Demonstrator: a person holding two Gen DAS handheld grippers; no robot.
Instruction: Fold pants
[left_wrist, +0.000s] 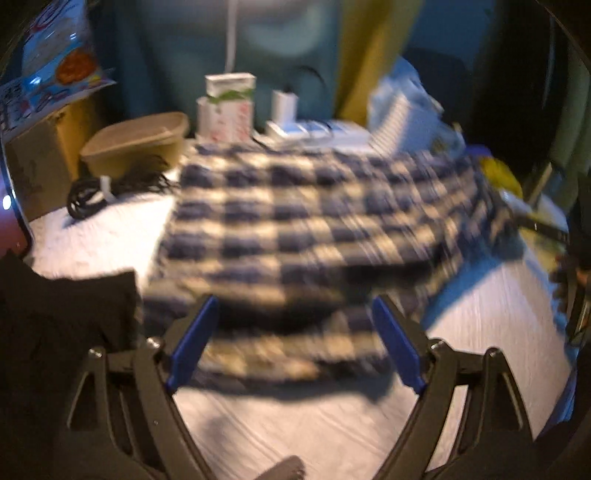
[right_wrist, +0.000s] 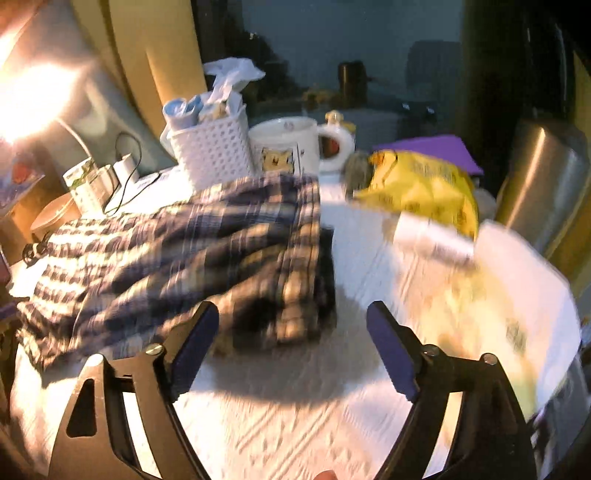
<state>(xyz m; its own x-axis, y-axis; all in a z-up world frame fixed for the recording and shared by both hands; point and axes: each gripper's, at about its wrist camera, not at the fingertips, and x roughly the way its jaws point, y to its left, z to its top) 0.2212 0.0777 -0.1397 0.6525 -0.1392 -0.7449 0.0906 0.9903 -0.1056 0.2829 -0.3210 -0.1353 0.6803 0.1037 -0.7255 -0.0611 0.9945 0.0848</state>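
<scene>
Two tongs (left_wrist: 293, 306) (right_wrist: 291, 314) agape — plaid pants (left_wrist: 295, 221) (right_wrist: 177, 254) folded, long axis crosswise

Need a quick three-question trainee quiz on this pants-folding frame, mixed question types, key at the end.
1. True or false: the left gripper is clamped on the plaid pants.
2. In the right wrist view, what stands directly right of the white perforated basket? A) mug B) kettle C) book
3. Fill in: the right gripper has its jaws ___.

Key: 1 false; 2 A, the mug; 3 open, nothing between them.
</scene>
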